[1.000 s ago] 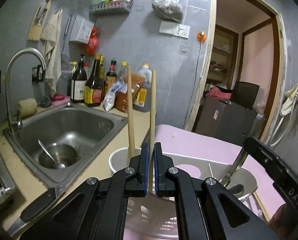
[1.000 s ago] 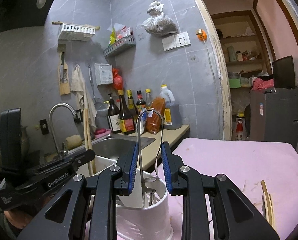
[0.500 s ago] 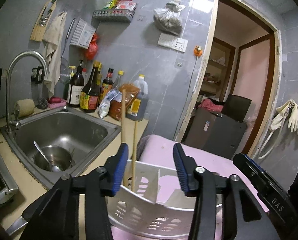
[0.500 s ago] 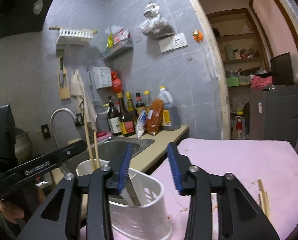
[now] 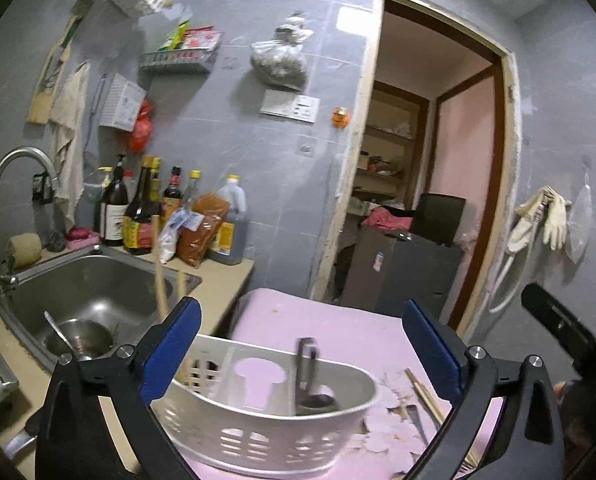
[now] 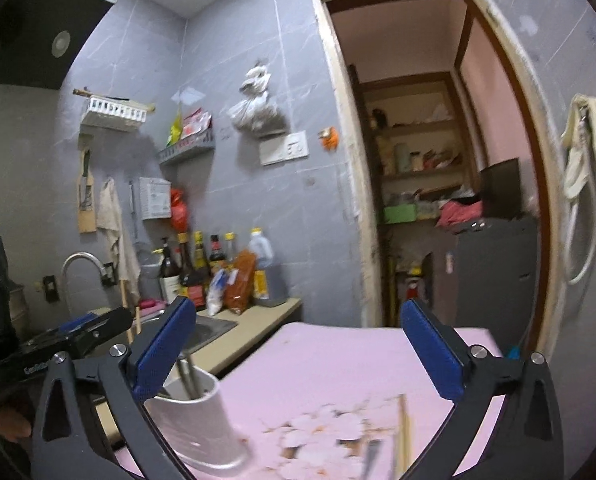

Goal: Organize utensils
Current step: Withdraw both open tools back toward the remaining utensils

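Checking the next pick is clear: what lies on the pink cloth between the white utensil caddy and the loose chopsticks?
Left wrist view: only bare flower-printed pink cloth between the caddy and the loose chopsticks.

1 white perforated plastic utensil caddy (image 5: 265, 436) holds 2 wooden chopsticks (image 5: 161, 280) and 1 dark metal utensil (image 5: 306, 372); 1 steel sink (image 5: 97, 280) contains 1 steel bowl (image 5: 79, 338).
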Tool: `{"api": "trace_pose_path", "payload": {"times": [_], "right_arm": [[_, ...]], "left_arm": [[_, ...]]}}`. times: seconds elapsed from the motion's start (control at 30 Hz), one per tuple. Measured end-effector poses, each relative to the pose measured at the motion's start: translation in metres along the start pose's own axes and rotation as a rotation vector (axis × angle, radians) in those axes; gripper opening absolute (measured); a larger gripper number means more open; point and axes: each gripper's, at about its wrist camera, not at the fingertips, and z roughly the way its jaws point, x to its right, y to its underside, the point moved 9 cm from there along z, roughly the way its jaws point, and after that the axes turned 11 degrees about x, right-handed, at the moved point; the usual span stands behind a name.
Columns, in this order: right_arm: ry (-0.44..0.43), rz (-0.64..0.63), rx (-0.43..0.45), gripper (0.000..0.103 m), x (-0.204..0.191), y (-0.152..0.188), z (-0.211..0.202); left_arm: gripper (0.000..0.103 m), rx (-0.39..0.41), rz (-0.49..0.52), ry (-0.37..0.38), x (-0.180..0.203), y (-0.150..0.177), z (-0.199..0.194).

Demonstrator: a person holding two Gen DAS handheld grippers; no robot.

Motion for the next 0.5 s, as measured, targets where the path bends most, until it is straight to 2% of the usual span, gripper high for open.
{"api": "trace_pose_path", "payload": {"times": [0.23, 0.5], "right_arm": [[0.056, -0.061, 0.000, 0.103, 0.030, -0.011, -0.032], [0.124, -0.118, -0.045, 0.103, 0.065, 0.006, -0.050]], "left_arm": [[0.099, -0.012, 0.007, 0.053, 0.036, 0.013, -0.002], [0.099, -0.102, 0.039, 0.115, 0.075, 0.055, 0.001]]}}
